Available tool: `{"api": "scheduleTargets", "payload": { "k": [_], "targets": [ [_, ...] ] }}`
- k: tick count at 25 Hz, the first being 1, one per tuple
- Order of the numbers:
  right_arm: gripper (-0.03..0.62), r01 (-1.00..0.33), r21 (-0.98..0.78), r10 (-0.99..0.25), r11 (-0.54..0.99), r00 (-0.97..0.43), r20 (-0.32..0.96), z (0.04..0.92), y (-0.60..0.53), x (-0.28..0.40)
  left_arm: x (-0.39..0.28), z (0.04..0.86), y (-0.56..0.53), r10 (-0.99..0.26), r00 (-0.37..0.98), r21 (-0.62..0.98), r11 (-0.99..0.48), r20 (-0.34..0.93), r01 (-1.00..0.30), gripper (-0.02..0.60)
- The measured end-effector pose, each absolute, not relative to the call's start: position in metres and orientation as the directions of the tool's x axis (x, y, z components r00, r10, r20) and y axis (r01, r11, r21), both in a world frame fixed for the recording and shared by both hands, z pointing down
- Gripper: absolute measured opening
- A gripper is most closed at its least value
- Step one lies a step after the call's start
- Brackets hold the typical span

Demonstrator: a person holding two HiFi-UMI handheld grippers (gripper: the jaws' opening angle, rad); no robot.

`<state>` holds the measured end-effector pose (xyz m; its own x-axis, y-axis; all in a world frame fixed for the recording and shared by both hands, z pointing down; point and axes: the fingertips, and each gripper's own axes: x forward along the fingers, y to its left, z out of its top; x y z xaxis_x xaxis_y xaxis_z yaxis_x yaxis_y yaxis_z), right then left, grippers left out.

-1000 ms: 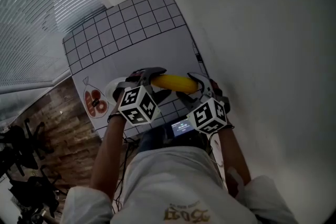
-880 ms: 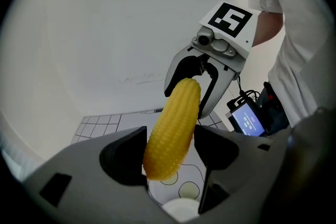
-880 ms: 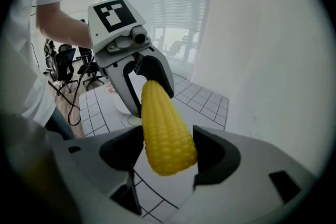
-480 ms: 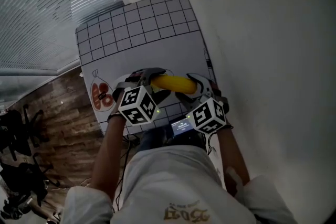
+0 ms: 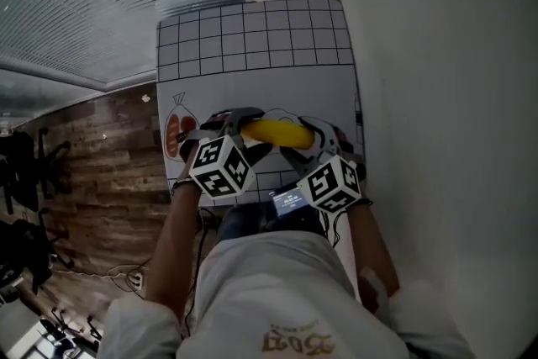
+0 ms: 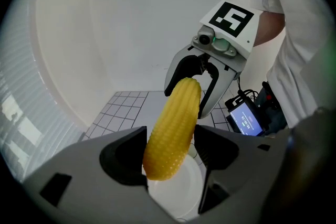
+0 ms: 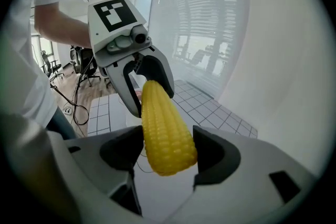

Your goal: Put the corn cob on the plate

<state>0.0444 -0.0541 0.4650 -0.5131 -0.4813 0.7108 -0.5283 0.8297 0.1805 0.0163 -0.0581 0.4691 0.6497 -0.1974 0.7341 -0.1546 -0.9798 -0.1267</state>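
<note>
A yellow corn cob (image 5: pixel 277 132) hangs level above the table, held at both ends. My left gripper (image 5: pixel 244 127) is shut on its left end, and my right gripper (image 5: pixel 308 135) is shut on its right end. In the left gripper view the corn cob (image 6: pixel 173 128) runs from my left gripper (image 6: pixel 170 157) to the right gripper's fingers (image 6: pixel 176 68). A white plate (image 6: pixel 184 196) lies directly below it. The right gripper view shows the corn cob (image 7: pixel 165 134) in my right gripper (image 7: pixel 167 152). In the head view only the plate's rim (image 5: pixel 284 113) shows.
The table carries a white mat with a black grid (image 5: pixel 252 38) and a printed bag picture (image 5: pixel 175 134) left of the plate. A small device with a lit screen (image 5: pixel 288 199) sits at the near edge. A white wall stands to the right, and wooden floor lies to the left.
The head view has swung, so the table now sits further right and more upright in the picture. Both grippers keep the same hold on the corn cob.
</note>
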Motion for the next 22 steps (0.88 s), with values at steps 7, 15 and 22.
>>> {"api": "scheduleTargets", "payload": {
  "k": [7,15,22],
  "targets": [
    [0.302,-0.433,0.184,-0.424,0.883,-0.563,0.71,0.466,-0.056,0.007,-0.021,0.471,-0.057,-0.269,0.618,-0.13,-0.957,0.739,-0.261,0.29],
    [0.301,-0.352,0.183,-0.37,0.918,-0.595,0.713,0.467,-0.055,-0.026,-0.054,0.471,-0.053,-0.32,0.583,-0.133,-0.931,0.747,-0.341,0.29],
    [0.302,-0.302,0.182,-0.337,0.936,-0.612,0.716,0.469,-0.05,-0.048,-0.077,0.473,-0.047,-0.348,0.563,-0.13,-0.912,0.75,-0.39,0.29]
  ]
}}
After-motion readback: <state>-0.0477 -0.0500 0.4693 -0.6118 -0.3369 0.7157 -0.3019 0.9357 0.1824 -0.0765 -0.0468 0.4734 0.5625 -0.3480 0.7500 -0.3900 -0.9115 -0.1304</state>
